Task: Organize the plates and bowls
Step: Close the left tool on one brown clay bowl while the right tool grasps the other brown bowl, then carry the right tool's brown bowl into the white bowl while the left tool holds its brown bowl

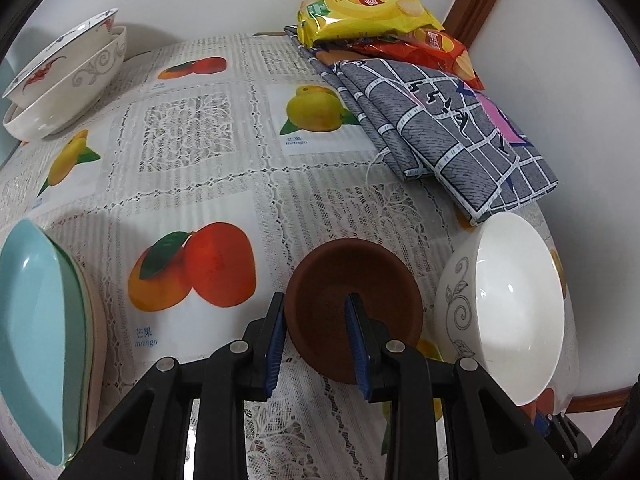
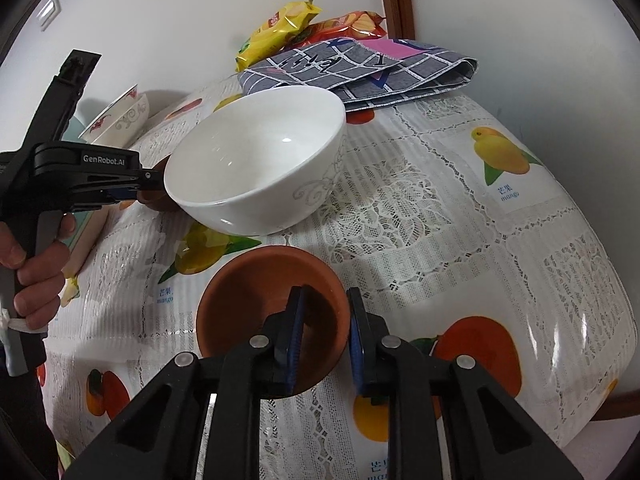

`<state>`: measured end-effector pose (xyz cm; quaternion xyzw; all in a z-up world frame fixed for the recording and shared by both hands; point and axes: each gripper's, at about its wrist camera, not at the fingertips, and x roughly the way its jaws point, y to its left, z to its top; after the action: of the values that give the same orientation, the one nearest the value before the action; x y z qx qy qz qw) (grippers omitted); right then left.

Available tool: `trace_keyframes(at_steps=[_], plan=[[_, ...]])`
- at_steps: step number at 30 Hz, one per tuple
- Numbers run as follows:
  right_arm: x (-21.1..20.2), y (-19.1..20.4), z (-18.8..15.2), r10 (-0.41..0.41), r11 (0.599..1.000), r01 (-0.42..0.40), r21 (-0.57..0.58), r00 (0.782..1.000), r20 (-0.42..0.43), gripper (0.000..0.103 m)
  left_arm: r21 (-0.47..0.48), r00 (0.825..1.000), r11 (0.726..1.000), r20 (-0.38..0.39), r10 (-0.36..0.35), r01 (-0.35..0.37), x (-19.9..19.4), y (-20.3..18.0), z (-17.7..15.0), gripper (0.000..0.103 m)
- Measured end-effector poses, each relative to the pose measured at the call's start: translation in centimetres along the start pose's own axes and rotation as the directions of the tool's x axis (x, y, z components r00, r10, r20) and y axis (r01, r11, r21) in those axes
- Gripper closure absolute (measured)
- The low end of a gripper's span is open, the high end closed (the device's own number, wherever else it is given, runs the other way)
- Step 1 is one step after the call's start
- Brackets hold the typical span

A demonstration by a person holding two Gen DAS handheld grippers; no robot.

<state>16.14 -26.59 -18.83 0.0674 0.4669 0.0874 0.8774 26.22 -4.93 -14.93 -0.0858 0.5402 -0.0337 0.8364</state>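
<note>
Terracotta-brown and matt, two small bowls are the things in hand. The left gripper (image 1: 316, 344) is clamped on the rim of one brown bowl (image 1: 354, 312), one finger inside and one outside. It hangs tilted just beside the white bowl (image 1: 508, 320) at the desk (image 1: 248, 184) edge. The right gripper (image 2: 324, 344) pinches the wall of the other brown bowl (image 2: 264, 300) in the same way, low over the lace cloth.

Both look like fired clay: stiff, rather light, and rough enough for the pads to bite, but likely to chip if knocked against the glazed white bowl. That one looks heavier and slick. A one-sided rim hold lets a bowl swing, so a deep bite on the wall seems safest.
</note>
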Motion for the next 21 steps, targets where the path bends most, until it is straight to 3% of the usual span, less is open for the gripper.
trace_keyframes(at_steps=[2,8,21], plan=[[0.1,-0.1,0.1,0.001,1.000,-0.001,0.009,1.000,-0.005,0.082,0.002,1.000,1.000,0.007,0.001,-0.001,0.1,0.0,-0.1,0.076],[0.0,0.5,0.1,-0.027,0.999,0.027,-0.020,1.000,0.005,0.083,-0.008,1.000,1.000,0.024,0.007,-0.007,0.0,0.4,-0.3,0.090],[-1.4,0.2,0.0,-0.021,1.000,0.021,0.021,0.999,0.031,0.094,-0.026,0.998,0.998,0.050,-0.047,0.048,-1.8,1.1,-1.3,0.095]])
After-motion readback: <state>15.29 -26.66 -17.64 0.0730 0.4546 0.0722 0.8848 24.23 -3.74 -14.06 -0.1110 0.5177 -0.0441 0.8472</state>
